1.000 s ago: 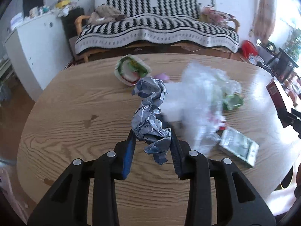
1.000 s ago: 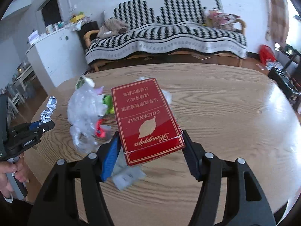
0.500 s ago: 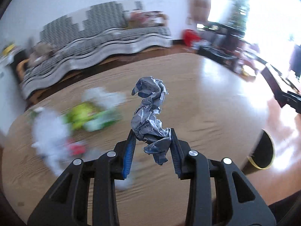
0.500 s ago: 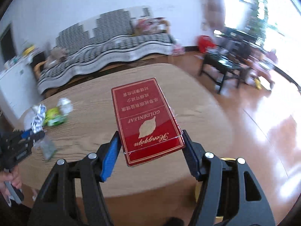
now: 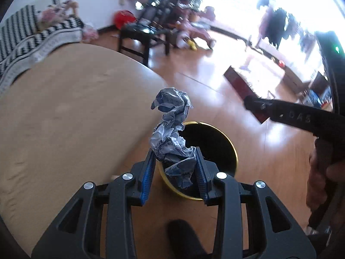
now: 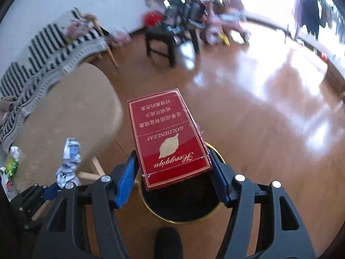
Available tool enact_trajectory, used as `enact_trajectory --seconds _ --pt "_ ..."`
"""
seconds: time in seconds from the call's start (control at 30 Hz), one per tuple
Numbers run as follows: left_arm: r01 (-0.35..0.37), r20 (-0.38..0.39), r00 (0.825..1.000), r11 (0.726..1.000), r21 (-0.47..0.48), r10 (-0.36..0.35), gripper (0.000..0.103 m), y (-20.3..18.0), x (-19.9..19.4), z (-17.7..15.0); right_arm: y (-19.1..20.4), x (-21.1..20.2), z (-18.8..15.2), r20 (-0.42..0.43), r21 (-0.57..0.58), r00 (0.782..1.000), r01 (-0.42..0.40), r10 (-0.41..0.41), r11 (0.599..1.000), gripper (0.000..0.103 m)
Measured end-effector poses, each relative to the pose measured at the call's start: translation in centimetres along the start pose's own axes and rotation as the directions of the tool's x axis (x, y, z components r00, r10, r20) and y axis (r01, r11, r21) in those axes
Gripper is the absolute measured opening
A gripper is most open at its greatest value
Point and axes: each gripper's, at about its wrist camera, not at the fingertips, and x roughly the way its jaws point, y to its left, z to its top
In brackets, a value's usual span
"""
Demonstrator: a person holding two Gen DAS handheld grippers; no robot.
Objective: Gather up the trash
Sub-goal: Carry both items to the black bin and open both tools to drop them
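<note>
left gripper (image 5: 174,168) jaws clamp crumpled paper (image 5: 172,133), frame centre | right gripper (image 6: 174,177) jaws clamp red carton (image 6: 168,138) | both over gold-rimmed bin (image 5: 215,142) on floor beside worktop (image 5: 71,112)

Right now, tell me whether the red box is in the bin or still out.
Out. The red Goldenleaf box is clamped in the right claw, above the gold-rimmed bin.

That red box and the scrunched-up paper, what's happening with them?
A person is clearing rubbish with two hand-held grippers. The left gripper clamps a crumpled paper wad; the right gripper clamps a red cigarette box. Both hang above a black bin with a gold rim on the floor beside the table. Nothing is dropped yet.
</note>
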Motion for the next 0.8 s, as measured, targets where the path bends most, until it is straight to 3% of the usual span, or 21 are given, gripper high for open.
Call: enact_trajectory --seconds 0.13,0.3,0.7,0.8 --pt "0.030 -0.063 0.998 1.000 0.007 -0.030 0.035 -1.6 4.3 0.4 -1.5 4.1 0.1 -0.129 0.032 0.991 0.026 -0.021 0.999 0.062" --pt "0.034 -0.110 0.993 0.999 0.020 -0.032 0.035 -3.5 7.8 0.8 -1.9 6.5 -0.6 -0.217 0.059 0.975 0.053 -0.039 0.997 0.062" --pt "0.053 -0.145 0.988 0.999 -0.009 -0.054 0.037 -3.9 10.2 0.5 -2.3 7.2 -0.4 -0.230 0.096 0.973 0.026 -0.004 0.995 0.063" --pt "0.057 -0.142 0.988 0.998 -0.010 -0.057 0.050 -4.2 10.4 0.6 -2.4 7.2 -0.2 -0.227 0.101 0.974 0.029 -0.005 0.995 0.069"
